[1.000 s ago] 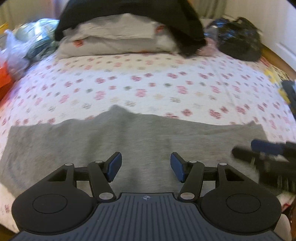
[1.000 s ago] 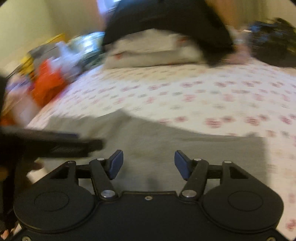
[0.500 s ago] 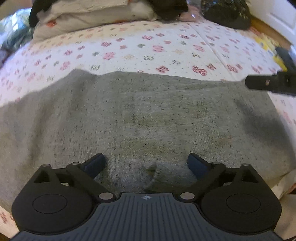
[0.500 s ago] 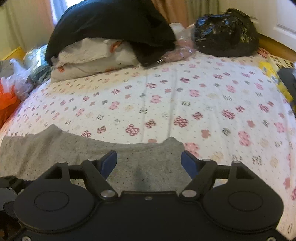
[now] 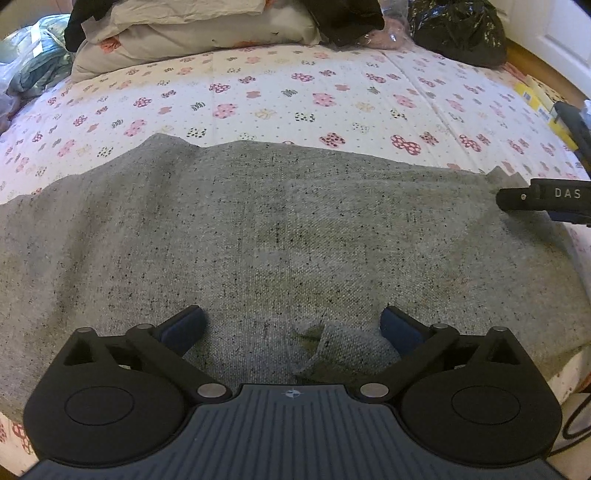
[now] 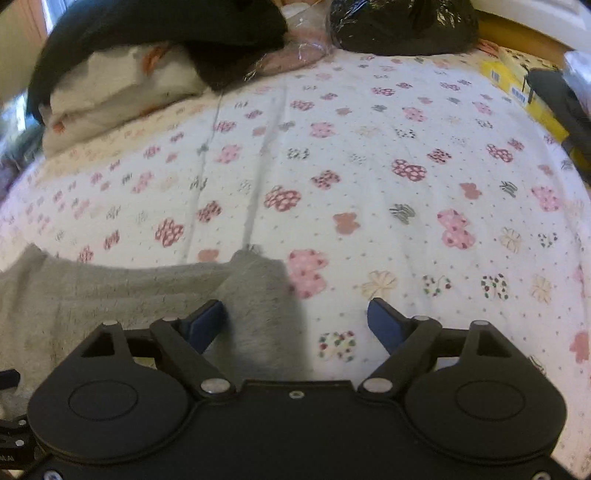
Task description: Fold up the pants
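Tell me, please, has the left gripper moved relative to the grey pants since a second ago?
Yes. The left gripper has dropped closer to the grey pants, which now fill its view, and its jaws have just been opening.

Pants [image 5: 295, 229] lie across the bed's [image 5: 332, 96] near edge, pillows [image 5: 192, 33] behind

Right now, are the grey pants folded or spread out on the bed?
Lying flat across the bedsheet, the grey pants show one doubled-over bit near the left gripper. Whether they are already folded in layers, cannot tell.
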`<action>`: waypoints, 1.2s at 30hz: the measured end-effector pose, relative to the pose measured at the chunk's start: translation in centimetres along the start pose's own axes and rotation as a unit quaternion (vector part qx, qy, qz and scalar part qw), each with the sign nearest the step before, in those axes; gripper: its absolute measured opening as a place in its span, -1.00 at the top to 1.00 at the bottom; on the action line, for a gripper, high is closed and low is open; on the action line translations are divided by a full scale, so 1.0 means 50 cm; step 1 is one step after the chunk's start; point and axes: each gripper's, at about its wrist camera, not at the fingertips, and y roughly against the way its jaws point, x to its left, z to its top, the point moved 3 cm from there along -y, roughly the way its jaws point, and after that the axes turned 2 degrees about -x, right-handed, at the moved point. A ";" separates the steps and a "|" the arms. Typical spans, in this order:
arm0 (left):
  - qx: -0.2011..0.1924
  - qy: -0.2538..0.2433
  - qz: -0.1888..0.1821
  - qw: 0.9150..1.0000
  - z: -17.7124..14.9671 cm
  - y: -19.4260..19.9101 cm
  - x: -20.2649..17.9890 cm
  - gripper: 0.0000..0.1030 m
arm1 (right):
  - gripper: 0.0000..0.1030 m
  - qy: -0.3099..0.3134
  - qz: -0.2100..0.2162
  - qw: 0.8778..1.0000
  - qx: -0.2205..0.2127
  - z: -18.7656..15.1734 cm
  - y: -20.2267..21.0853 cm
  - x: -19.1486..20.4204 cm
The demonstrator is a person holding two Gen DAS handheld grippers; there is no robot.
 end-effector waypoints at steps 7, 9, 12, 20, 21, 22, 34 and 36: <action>0.008 0.004 0.000 1.000 0.007 0.012 0.004 -0.99 | -0.60 -0.006 0.016 1.000 -0.021 0.009 0.055 0.011; 0.004 0.008 0.005 1.000 0.004 0.023 0.009 -0.99 | -0.50 0.005 0.020 0.999 -0.029 0.006 0.084 0.019; 0.005 0.008 0.010 1.000 -0.011 0.034 0.019 -1.00 | -0.25 0.028 -0.005 1.000 -0.010 -0.001 0.086 0.026; -0.020 0.026 -0.002 0.999 -0.012 0.075 0.050 -0.98 | -0.24 0.049 -0.025 0.998 0.003 -0.030 0.097 0.033; -0.031 0.027 0.000 0.999 -0.012 0.087 0.059 -0.98 | -0.39 0.055 -0.020 0.998 -0.014 -0.023 0.114 0.042; -0.039 0.030 0.002 0.999 -0.012 0.098 0.069 -0.98 | -0.49 0.063 -0.011 0.997 -0.033 -0.017 0.133 0.056; -0.060 0.130 0.043 0.989 -0.036 0.191 0.314 -0.98 | -0.77 0.173 0.127 0.976 -0.040 -0.060 0.168 0.302; -0.067 0.157 0.054 0.984 -0.039 0.207 0.371 -0.98 | -0.77 0.190 0.143 0.971 -0.030 -0.077 0.163 0.341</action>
